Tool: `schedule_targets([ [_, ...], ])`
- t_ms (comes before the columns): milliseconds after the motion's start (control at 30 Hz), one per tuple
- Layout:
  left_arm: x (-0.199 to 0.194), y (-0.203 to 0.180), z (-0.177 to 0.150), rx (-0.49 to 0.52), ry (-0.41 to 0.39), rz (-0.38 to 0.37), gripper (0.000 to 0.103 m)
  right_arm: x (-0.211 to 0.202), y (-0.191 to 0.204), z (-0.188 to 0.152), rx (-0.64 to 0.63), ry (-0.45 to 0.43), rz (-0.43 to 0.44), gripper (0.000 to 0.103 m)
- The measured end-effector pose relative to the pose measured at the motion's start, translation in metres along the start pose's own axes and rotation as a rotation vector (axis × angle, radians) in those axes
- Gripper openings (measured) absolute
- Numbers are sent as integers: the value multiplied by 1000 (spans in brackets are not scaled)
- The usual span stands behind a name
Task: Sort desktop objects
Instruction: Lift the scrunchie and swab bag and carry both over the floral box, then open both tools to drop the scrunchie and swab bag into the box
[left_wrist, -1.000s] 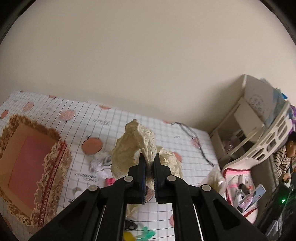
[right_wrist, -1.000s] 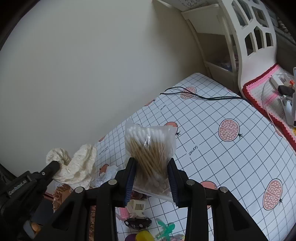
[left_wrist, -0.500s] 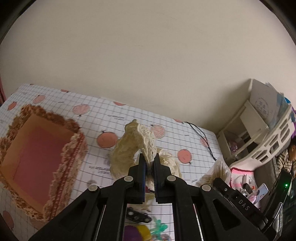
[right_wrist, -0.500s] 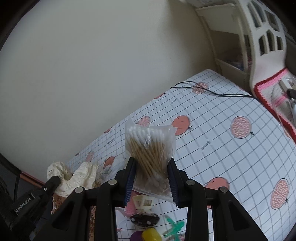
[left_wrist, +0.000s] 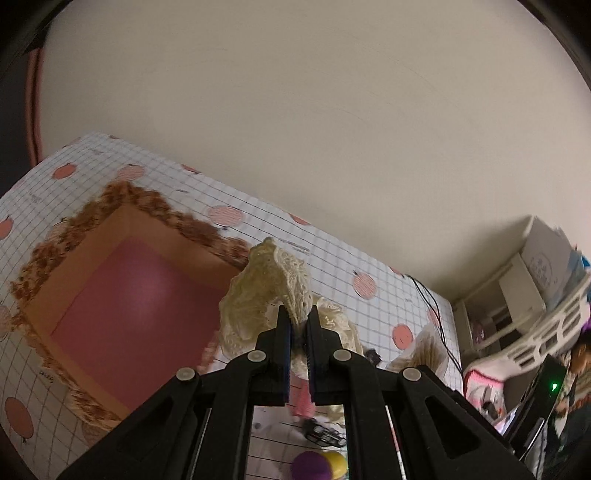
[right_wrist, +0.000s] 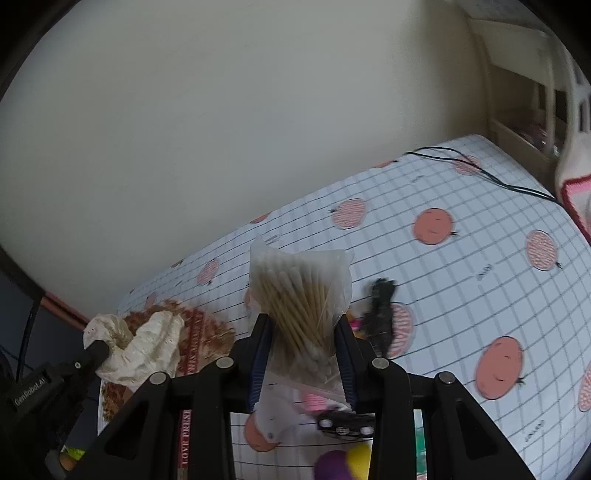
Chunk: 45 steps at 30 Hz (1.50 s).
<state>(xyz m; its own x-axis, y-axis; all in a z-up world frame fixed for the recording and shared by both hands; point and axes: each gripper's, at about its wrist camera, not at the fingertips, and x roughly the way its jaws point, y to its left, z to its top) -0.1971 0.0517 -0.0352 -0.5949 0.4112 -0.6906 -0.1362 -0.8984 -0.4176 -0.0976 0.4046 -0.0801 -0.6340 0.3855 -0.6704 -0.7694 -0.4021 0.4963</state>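
Both grippers are loaded and in the air, so the sort looks to be in its carrying stage, with nothing yet dropped. The left gripper (left_wrist: 299, 325) has its fingers pinched almost together on a fold of the cream lace cloth (left_wrist: 266, 291), which hangs beside the near corner of the box (left_wrist: 48, 254). The box, with a lace-trimmed rim and a pink floor, shows nothing inside. The right gripper (right_wrist: 303, 354) is closed partway on the swab bag (right_wrist: 299, 295), its fingers pressing the bag's sides, and holds it right of the box, above the clutter.

Still lying on the checked mat (right_wrist: 480, 295), right of the box: a black hair clip (right_wrist: 380, 317), a dark toy car (right_wrist: 345, 424), a purple ball (right_wrist: 332, 467) touching a yellow one (right_wrist: 360, 456), and some pink bits I cannot identify. A black cable (right_wrist: 480, 170) trails at the mat's far corner, well away from the box. My judgement is that most of the sorting is left. Nothing blocks the box's opening, though the two grippers are near each other.
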Motion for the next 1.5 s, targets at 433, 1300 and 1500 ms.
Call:
schedule_targets([
  [433, -35, 91, 21, -186, -93, 90, 7, 20, 81, -25, -127, 37, 88, 37],
  [1300, -55, 155, 25, -312, -140, 155, 7, 36, 170, -63, -301, 109, 237, 37],
  [1500, -46, 159, 23, -324, -112, 169, 7, 37, 172, -66, -299, 124, 228, 37],
])
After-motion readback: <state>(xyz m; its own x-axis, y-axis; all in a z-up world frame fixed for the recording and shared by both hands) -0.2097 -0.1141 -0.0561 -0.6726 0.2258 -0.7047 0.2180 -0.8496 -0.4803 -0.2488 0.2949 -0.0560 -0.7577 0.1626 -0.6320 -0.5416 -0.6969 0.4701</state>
